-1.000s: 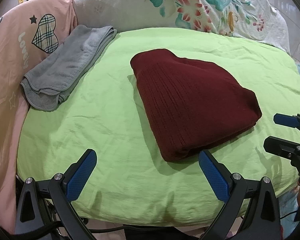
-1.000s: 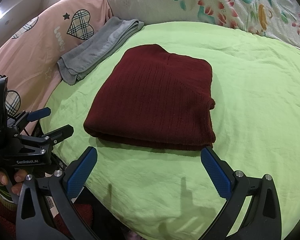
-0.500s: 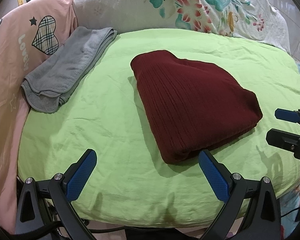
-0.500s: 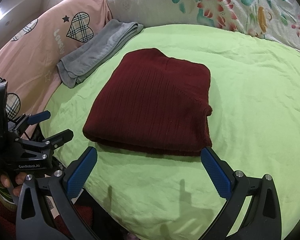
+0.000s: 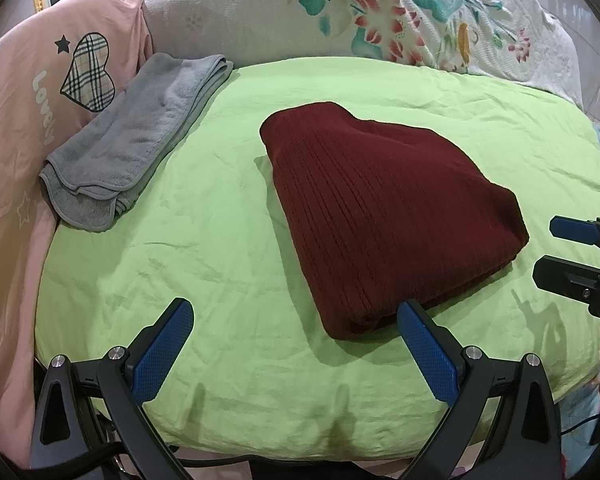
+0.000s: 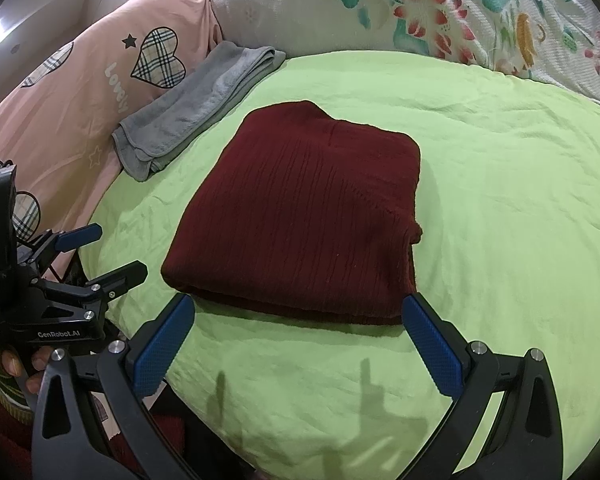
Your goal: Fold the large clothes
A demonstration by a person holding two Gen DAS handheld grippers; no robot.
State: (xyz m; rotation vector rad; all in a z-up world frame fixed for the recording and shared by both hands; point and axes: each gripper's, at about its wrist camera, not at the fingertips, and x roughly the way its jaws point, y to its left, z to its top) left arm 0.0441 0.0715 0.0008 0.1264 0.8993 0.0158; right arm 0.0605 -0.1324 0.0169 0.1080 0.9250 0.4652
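A dark red ribbed sweater (image 5: 384, 212) lies folded into a thick rectangle on the light green sheet (image 5: 204, 248); it also shows in the right wrist view (image 6: 304, 220). My left gripper (image 5: 294, 344) is open and empty, over the sheet just short of the sweater's near corner. My right gripper (image 6: 298, 340) is open and empty, its fingertips at the sweater's near edge. Each gripper shows in the other's view: the right one (image 5: 568, 248) at the right edge, the left one (image 6: 100, 252) at the left.
A folded grey towel (image 5: 136, 148) lies at the sheet's back left, against a pink quilt with plaid hearts (image 5: 32, 92). A floral white pillow (image 5: 372, 20) lies along the back. The bed's front edge drops off just below the grippers.
Both grippers have moved slightly towards the sweater, so its near edge sits lower in both views. The sweater and the towel have not moved.
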